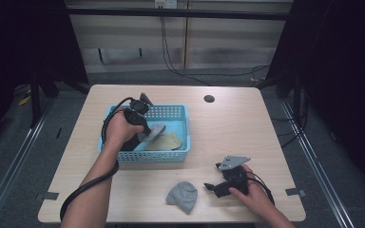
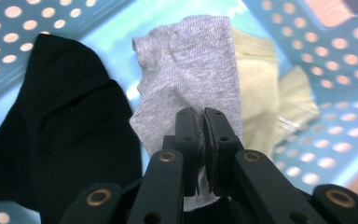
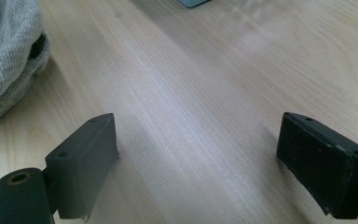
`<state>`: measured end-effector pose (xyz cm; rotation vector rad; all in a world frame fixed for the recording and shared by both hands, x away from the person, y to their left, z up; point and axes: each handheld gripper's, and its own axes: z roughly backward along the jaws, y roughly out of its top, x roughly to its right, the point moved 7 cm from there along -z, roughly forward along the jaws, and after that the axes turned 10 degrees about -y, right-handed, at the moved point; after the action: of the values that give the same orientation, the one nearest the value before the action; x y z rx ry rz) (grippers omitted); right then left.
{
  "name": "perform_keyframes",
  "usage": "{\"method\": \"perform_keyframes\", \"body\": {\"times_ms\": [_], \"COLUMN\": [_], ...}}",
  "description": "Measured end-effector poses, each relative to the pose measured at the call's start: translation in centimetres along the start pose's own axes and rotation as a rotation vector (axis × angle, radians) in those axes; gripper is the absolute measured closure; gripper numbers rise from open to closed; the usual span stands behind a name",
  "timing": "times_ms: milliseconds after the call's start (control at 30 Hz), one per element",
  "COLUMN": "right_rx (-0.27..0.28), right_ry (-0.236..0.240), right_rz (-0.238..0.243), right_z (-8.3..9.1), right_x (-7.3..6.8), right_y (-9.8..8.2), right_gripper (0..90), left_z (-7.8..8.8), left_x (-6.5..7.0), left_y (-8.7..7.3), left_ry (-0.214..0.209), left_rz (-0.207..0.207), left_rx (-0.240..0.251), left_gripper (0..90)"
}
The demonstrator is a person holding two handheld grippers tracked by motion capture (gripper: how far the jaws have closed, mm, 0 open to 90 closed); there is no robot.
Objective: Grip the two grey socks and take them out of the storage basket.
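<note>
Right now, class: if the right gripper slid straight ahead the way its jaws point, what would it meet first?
Probably nothing soon: the open right gripper faces bare table. The grey sock lies off to one side.

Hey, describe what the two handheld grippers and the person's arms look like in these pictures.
Both are black. The left gripper has two flat, narrow black jaws on angular links with brass-coloured pivot rings, and a thick black cable trails along the forearm. The right gripper has blocky black jaw pads with small screw holes, a grey three-cornered plate on top and thin black cables behind. Both forearms are bare, with no sleeves in view.
</note>
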<state>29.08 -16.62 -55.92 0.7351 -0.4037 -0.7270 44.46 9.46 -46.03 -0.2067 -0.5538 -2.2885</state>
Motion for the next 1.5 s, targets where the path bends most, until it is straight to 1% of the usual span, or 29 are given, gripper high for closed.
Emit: {"method": "perform_keyframes", "body": {"times_ms": [67, 133, 267, 300, 333, 367, 400, 433, 567, 600, 633, 733, 767, 867, 900, 933, 967, 1000, 1033, 1067, 1100, 1167, 1267, 1300, 1367, 1400, 1433, 1467, 1500], "right_rx": [0.0, 0.0, 0.0, 0.0, -0.002, -0.002, -0.003, -0.003, -0.002, -0.002, -0.002, -0.003, -0.003, -0.002, -0.002, -0.003, -0.003, -0.002, -0.004, -0.004, -0.004, -0.002, -0.002, -0.002, -0.003, -0.004, -0.004, -0.003, -0.003], "right_ry": [0.0, 0.0, 0.0, 0.0, 0.0, 0.0, 0.0, 0.0, 0.0, 0.001, 0.001, 0.001, 0.001, 0.001, 0.001, 0.001, 0.001, 0.001, 0.0, 0.0, 0.0, 0.0, 0.001, 0.001, 0.001, 0.001, 0.001, -0.001, -0.001], "right_rz": [0.0, -0.001, 0.0, 0.0, -0.002, -0.002, -0.003, -0.003, -0.002, -0.002, -0.002, -0.002, -0.003, -0.003, -0.003, -0.002, -0.002, -0.002, -0.003, -0.003, -0.003, -0.002, -0.002, -0.002, -0.003, -0.003, -0.003, -0.002, -0.002], "right_z": [0.0, 0.0, 0.0, 0.0, 0.0, 0.0, 0.0, 0.0, 0.0, 0.0, 0.0, 0.0, 0.0, 0.0, 0.0, 0.0, 0.0, 0.0, 0.0, 0.0, 0.0, 0.0, 0.0, 0.0, 0.0, 0.0, 0.0, 0.0, 0.0], "right_x": [0.0, 0.0, 0.0, 0.0, 0.0, 0.0, 0.0, 0.0, 0.0, 0.0, 0.0, 0.0, 0.0, 0.0, 0.0, 0.0, 0.0, 0.0, 0.0, 0.0, 0.0, 0.0, 0.0, 0.0, 0.0, 0.0, 0.0, 0.0, 0.0], "right_y": [0.0, 0.0, 0.0, 0.0, 0.0, 0.0, 0.0, 0.0, 0.0, 0.0, 0.0, 0.0, 0.0, 0.0, 0.0, 0.0, 0.0, 0.0, 0.0, 0.0, 0.0, 0.0, 0.0, 0.0, 0.0, 0.0, 0.0, 0.0, 0.0], "right_gripper": [11.8, 11.7, 11.7, 11.8, 11.7, 11.7, 11.7, 11.7, 11.8, 11.7, 11.7, 11.8, 11.8, 11.8, 11.7, 11.8, 11.8, 11.8, 11.8, 11.8, 11.8, 11.8, 11.8, 11.8, 11.8, 11.8, 11.8, 11.7, 11.7], "left_z": [0.1, 0.0, -0.3, -0.4, -0.6, -0.6, -0.8, -0.8, -1.7, -2.4, -2.4, -3.5, -3.7, -4.9, -5.1, -5.4, -5.6, -5.6, -5.5, -5.5, -5.5, -5.1, -4.1, -4.1, -3.3, -2.5, -2.5, -1.8, -1.8], "left_x": [0.1, -0.2, -1.4, -1.8, -2.2, -2.2, -2.5, -2.5, -2.7, -2.7, -2.7, -3.0, -2.9, -3.0, -3.1, -3.1, -3.3, -3.4, -3.3, -3.2, -3.2, -3.2, -2.7, -2.7, -2.3, -1.9, -1.9, -1.5, -1.5], "left_y": [-0.4, -0.9, -2.1, -2.4, -2.5, -2.5, -2.4, -2.4, -2.3, -2.2, -2.2, -2.0, -1.9, -1.8, -1.8, -1.9, -2.0, -2.1, -2.2, -2.3, -2.3, -2.2, -1.8, -1.8, -1.4, -1.1, -1.1, -0.8, -0.8], "left_ry": [0.004, 0.007, 0.009, 0.02, 0.027, 0.027, 0.038, 0.038, 0.04, 0.034, 0.034, 0.032, 0.028, 0.027, 0.029, 0.03, 0.039, 0.046, 0.022, 0.01, 0.01, 0.029, 0.023, 0.023, 0.019, 0.012, 0.012, 0.003, 0.003], "left_rz": [-0.01, -0.011, 0.035, 0.05, 0.065, 0.065, 0.065, 0.065, 0.048, 0.047, 0.047, 0.021, 0.022, 0.02, 0.026, 0.03, 0.032, 0.041, 0.058, 0.077, 0.077, 0.067, 0.055, 0.055, 0.048, 0.039, 0.039, 0.029, 0.029], "left_rx": [-0.025, -0.041, -0.051, -0.039, -0.021, -0.021, 0.015, 0.015, 0.006, -0.011, -0.011, -0.031, -0.034, -0.049, -0.057, -0.066, -0.071, -0.092, -0.103, -0.104, -0.104, -0.117, -0.104, -0.104, -0.088, -0.078, -0.078, -0.073, -0.073], "left_gripper": [84.7, 84.7, 83.3, 80.2, 63.7, 56.2, 48.7, 42.6, 34.0, 33.2, 32.0, 30.6, 30.2, 31.1, 33.1, 38.3, 38.3, 45.6, 62.7, 74.4, 79.0, 81.7, 83.3, 83.4, 83.4, 83.3, 83.3, 83.3, 83.3]}}
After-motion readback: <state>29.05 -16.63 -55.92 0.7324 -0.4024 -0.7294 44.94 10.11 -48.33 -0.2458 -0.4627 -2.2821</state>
